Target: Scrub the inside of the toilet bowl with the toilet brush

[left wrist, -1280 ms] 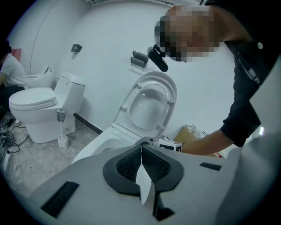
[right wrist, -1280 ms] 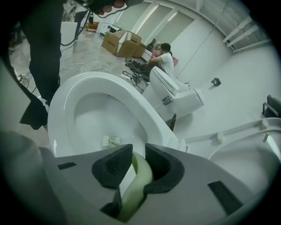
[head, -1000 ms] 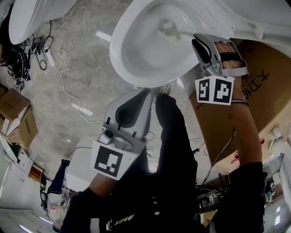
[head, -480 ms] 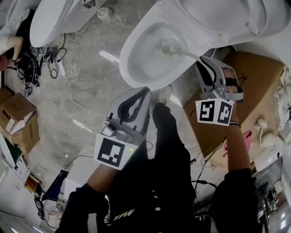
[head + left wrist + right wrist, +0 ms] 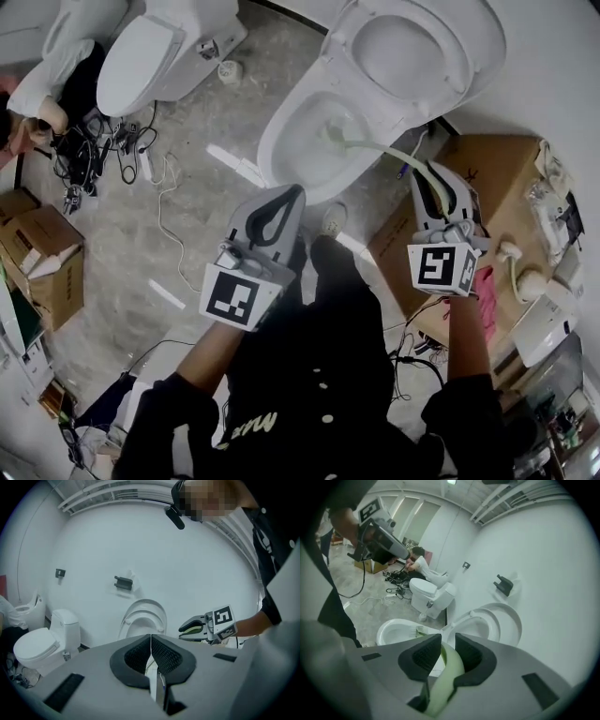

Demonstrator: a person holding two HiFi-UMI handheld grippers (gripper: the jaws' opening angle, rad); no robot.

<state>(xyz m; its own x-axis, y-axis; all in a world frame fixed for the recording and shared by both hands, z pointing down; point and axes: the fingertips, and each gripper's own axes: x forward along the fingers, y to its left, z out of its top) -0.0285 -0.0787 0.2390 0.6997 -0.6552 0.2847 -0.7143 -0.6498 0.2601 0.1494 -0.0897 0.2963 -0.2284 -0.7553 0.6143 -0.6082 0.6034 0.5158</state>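
The toilet brush has its bristle head down inside the toilet bowl, about in the middle of the basin. Whether the bristles press on the porcelain I cannot tell. The pale green handle gives the long axis. It goes from the bristle head up over the rim and back toward the person, and in the head view it slants down to the right. So the brush points away from the person and downward into the bowl.

The near end of the handle sits between the jaws of the right gripper, which pinch it from both sides. In the right gripper view the handle fills the gap between the black pads, and the bristles show beyond, in the bowl. The right hand is therefore the working one, and I think a scrubbing stroke must push along this axis or swing around it.

The left gripper hangs in front of the bowl, near the rim but apart from it, with its jaws pressed together on nothing. The seat and lid stand raised. Just beside the bowl is a cardboard box. Further left are a second toilet and cables on the floor.
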